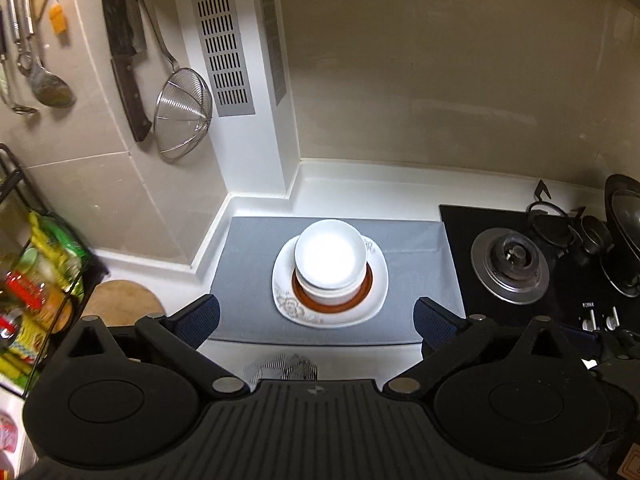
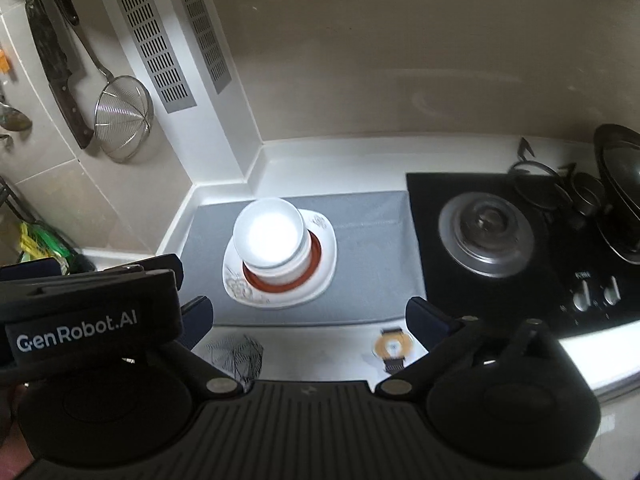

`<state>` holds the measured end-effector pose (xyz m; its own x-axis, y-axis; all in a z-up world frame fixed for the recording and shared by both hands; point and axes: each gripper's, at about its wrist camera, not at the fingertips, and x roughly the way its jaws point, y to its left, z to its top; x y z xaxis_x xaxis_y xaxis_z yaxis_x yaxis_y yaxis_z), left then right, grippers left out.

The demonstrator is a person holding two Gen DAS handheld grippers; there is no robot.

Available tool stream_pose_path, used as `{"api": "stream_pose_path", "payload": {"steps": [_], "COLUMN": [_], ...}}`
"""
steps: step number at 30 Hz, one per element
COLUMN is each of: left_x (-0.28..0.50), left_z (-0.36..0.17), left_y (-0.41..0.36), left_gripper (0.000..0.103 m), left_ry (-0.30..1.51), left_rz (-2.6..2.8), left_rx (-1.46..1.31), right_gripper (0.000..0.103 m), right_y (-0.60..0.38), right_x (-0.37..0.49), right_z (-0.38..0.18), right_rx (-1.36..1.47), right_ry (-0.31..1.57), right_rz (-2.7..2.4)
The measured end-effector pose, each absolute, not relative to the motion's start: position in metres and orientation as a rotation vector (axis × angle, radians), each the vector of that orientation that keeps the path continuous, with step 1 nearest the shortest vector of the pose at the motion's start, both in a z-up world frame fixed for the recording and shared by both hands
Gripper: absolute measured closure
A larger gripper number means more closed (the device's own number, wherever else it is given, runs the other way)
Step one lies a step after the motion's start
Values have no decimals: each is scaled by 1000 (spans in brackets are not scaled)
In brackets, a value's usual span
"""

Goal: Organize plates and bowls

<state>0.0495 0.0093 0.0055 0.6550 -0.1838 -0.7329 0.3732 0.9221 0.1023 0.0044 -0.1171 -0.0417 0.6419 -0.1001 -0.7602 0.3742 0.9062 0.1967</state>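
A stack of white bowls sits on a red-brown saucer, on a white flower-patterned plate, all on a grey mat. My left gripper is open and empty, above and in front of the stack. In the right wrist view the same bowls, saucer and plate lie ahead on the left. My right gripper is open and empty, in front of the mat. The left gripper's body shows at the left.
A gas stove with a wok stands right of the mat. A strainer, knife and ladles hang on the left wall. A rack of packets and a wooden board are at the left. A watch lies on the counter.
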Motion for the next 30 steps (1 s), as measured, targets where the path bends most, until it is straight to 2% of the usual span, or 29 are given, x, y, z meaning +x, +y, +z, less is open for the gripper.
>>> {"api": "stream_pose_path", "payload": {"steps": [16,30], "left_x": [-6,-29], "left_z": [14,-1], "left_y": [10,10], "left_gripper": [0,0], "left_ry": [819,832], "left_rz": [-282,-315], "left_rx": [281,287], "right_gripper": [1,1], "right_y": [-116,-113], "right_x": [-52,-79], "right_z": [-35,-45], "right_rx": [367,355], "right_ry": [853,862], "right_rz": [-242,-296]}}
